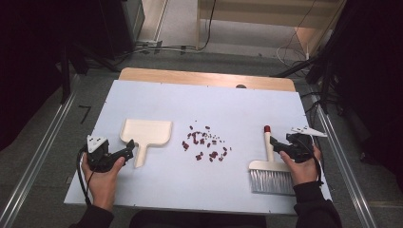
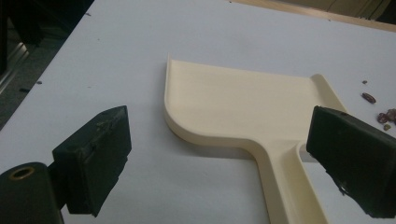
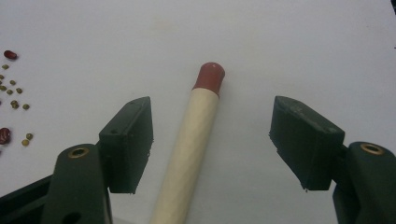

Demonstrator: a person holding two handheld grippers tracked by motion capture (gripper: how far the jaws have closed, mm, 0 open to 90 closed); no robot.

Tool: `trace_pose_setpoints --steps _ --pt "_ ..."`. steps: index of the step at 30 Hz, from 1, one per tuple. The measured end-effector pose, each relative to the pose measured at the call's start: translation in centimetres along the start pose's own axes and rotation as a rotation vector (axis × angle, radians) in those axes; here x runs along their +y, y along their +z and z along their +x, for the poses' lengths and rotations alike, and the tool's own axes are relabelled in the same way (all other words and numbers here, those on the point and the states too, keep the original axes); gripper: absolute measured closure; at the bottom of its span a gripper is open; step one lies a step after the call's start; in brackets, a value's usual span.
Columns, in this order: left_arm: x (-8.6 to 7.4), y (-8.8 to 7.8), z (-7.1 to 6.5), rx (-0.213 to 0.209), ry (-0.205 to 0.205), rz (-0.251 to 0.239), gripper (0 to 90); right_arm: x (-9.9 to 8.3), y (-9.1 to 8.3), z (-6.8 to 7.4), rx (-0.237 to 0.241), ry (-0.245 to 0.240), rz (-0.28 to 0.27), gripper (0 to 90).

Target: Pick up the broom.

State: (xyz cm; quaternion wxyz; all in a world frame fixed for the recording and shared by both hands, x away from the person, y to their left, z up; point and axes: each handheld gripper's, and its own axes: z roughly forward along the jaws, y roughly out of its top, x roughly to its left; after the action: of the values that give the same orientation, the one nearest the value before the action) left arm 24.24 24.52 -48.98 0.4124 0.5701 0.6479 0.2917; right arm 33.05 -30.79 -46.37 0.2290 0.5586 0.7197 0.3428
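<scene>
So you're right at the start here: the scattered beans (image 1: pixel 205 142) are all sitting loose in the middle of the white table (image 1: pixel 228 102), none of them in the dustpan (image 1: pixel 146 133), so by the look of it the whole sweep is ahead of you. The dustpan lies flat at about 9 o'clock from the pile, handle pointing back toward you, and the brush (image 1: pixel 270 168) lies at about 3 o'clock from it, bristles near your edge and the red-capped handle pointing away. Your left gripper (image 1: pixel 127 153) is spread wide open and holds nothing; in the left gripper view the dustpan handle (image 2: pixel 289 186) runs up between the jaws, close to the one on the right of that view, with no squeeze on it that I can see. Your right gripper (image 1: pixel 278 145) is just as wide open and empty; in the right gripper view the brush handle (image 3: pixel 194 140) lies between the jaws, nearer the left one, clear gaps on both sides. What's left, I'd say: close on both handles, lift, sweep the beans across toward 9 o'clock into the pan.
</scene>
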Motion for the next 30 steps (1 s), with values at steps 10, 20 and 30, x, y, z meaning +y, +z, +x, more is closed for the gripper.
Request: trace_pose_setpoints --steps 10,20,30 --pt "0.0 0.0 -0.1 -0.001 0.003 0.000 7.2 0.8 0.6 0.1 -0.007 0.007 0.015 30.0" --pt "0.0 0.1 -0.1 0.000 0.003 -0.001 7.3 1.7 1.7 0.2 -0.022 0.021 0.049 32.2" --pt "0.0 0.1 0.0 -0.002 0.004 0.004 7.3 3.4 4.4 0.8 -0.031 0.056 0.126 41.6"
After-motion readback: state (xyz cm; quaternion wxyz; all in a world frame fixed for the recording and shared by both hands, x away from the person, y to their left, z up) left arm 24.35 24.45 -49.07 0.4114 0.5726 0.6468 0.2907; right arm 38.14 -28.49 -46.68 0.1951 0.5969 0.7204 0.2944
